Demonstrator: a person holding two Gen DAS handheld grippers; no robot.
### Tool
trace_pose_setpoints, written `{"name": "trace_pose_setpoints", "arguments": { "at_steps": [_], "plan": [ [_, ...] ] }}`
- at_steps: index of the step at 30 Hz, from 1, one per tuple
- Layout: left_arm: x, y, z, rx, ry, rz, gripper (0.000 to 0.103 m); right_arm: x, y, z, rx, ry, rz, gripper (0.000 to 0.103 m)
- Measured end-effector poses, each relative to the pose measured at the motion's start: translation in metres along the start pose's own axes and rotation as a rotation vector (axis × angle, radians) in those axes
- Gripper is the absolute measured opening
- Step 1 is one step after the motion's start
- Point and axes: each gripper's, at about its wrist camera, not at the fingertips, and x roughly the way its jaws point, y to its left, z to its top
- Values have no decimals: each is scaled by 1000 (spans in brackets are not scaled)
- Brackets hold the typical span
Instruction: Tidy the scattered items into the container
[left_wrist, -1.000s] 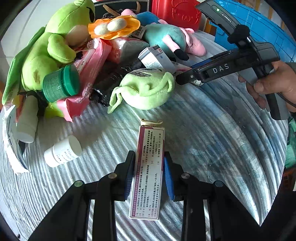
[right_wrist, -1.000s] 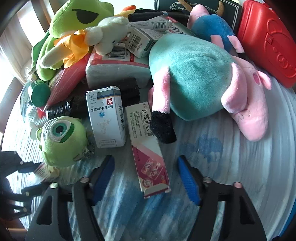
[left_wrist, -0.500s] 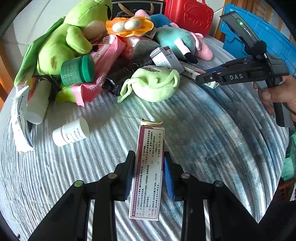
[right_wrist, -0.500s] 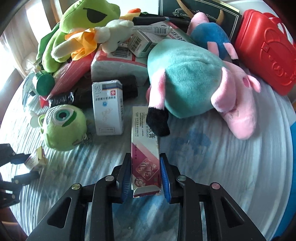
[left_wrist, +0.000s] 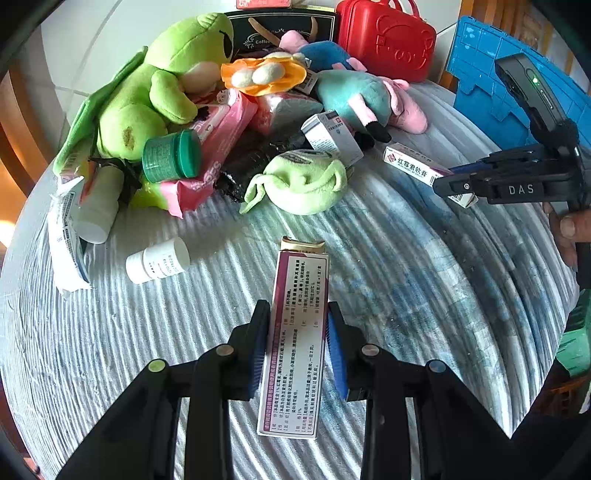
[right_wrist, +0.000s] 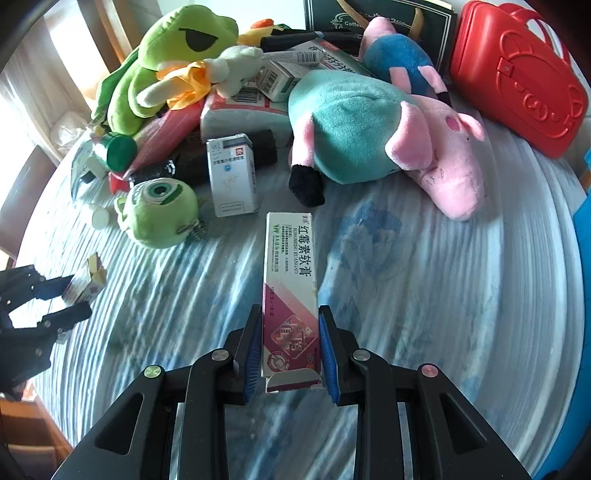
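Observation:
My left gripper (left_wrist: 297, 347) is shut on a long maroon-edged medicine box (left_wrist: 295, 339), lifted off the striped tablecloth. My right gripper (right_wrist: 289, 343) is shut on a white and magenta ointment box (right_wrist: 290, 291), also raised above the cloth. The left wrist view shows the right gripper (left_wrist: 448, 184) at the right with the ointment box (left_wrist: 413, 166) in its jaws. At the left edge of the right wrist view sits the left gripper (right_wrist: 62, 299). The blue container (left_wrist: 495, 88) stands at the far right.
A pile fills the far side: green frog plush (left_wrist: 159, 92), teal and pink pig plush (right_wrist: 369, 129), one-eyed green plush (right_wrist: 159, 210), white medicine box (right_wrist: 231, 173), green-lidded jar (left_wrist: 171, 157), white bottle (left_wrist: 159, 260), red case (right_wrist: 517, 77). A hand (left_wrist: 569, 229) holds the right tool.
My right gripper closed on the ointment box and lifted it away from the pile. Both grippers rose with their boxes, so the pile looks farther off.

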Motion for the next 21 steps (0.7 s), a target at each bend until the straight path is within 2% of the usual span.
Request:
{"name": "trace_pose_setpoints", "arguments": {
  "at_steps": [3, 9, 15, 21],
  "plan": [
    [-13, -6, 6, -4, -19, 11, 30, -18, 7, -10, -5, -3, 7, 28],
    [-44, -13, 21, -10, -62, 50, 30, -54, 2, -10, 5, -36, 30, 28],
    [-77, -20, 44, -12, -105, 96, 30, -85, 14, 2, 18, -86, 50, 28],
    [-106, -28, 62, -30, -138, 148, 30, -126, 7, 22, 28, -141, 68, 28]
  ]
}}
